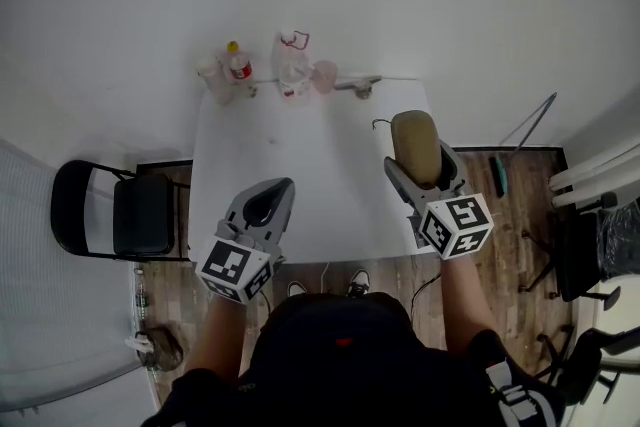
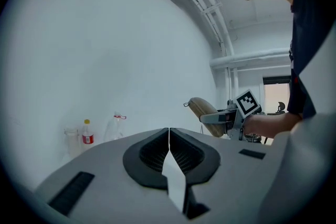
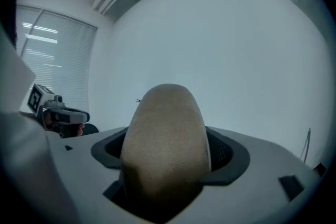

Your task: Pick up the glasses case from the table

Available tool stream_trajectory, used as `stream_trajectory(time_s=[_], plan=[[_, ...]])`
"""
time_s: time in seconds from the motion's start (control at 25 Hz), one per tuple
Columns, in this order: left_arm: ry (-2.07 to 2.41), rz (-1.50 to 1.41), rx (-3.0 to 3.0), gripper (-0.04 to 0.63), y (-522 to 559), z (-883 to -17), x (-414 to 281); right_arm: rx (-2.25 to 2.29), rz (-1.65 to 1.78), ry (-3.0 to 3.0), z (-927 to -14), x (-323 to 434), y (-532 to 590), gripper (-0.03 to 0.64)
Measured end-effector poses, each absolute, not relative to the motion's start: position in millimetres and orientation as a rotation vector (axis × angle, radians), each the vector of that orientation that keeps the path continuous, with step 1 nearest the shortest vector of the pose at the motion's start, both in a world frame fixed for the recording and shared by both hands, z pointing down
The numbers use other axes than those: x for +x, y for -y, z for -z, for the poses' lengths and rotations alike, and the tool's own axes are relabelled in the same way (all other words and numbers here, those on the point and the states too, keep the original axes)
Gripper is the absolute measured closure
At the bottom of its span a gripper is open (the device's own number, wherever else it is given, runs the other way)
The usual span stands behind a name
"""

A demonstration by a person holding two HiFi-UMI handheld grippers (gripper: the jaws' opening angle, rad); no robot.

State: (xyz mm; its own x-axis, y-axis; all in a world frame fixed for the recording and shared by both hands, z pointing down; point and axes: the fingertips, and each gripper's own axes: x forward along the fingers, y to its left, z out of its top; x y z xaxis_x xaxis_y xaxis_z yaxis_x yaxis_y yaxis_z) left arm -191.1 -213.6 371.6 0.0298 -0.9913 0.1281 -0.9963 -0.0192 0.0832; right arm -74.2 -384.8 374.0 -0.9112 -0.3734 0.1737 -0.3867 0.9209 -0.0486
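A tan oval glasses case (image 1: 416, 146) is held up off the white table (image 1: 300, 195), over its right side, with my right gripper (image 1: 425, 177) shut on it. In the right gripper view the case (image 3: 165, 149) fills the space between the jaws and stands on end. From the left gripper view the case (image 2: 206, 110) shows at the right, raised in the other gripper. My left gripper (image 1: 266, 205) hovers over the table's front left with its jaws closed together and nothing in them (image 2: 169, 136).
At the table's far edge stand a clear cup (image 1: 212, 73), a small red-labelled bottle (image 1: 238, 65), a clear plastic bottle (image 1: 292, 67) and a pink cup (image 1: 324, 75). A black folding chair (image 1: 125, 215) is left of the table. Wooden floor surrounds it.
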Motion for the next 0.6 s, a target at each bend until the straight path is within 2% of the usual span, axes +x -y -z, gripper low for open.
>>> stream_trajectory(time_s=[0.24, 0.6], plan=[[2.096, -0.021, 2.194, 0.572, 210.2, -348.7, -184.9, 0.557, 0.098, 2.986, -334.4, -59.9, 344.5, 0.210], [2.094, -0.023, 2.215, 0.572, 216.3, -340.1, -179.5, 0.585, 0.094, 2.980, -330.4, -49.0, 341.9, 0.210]])
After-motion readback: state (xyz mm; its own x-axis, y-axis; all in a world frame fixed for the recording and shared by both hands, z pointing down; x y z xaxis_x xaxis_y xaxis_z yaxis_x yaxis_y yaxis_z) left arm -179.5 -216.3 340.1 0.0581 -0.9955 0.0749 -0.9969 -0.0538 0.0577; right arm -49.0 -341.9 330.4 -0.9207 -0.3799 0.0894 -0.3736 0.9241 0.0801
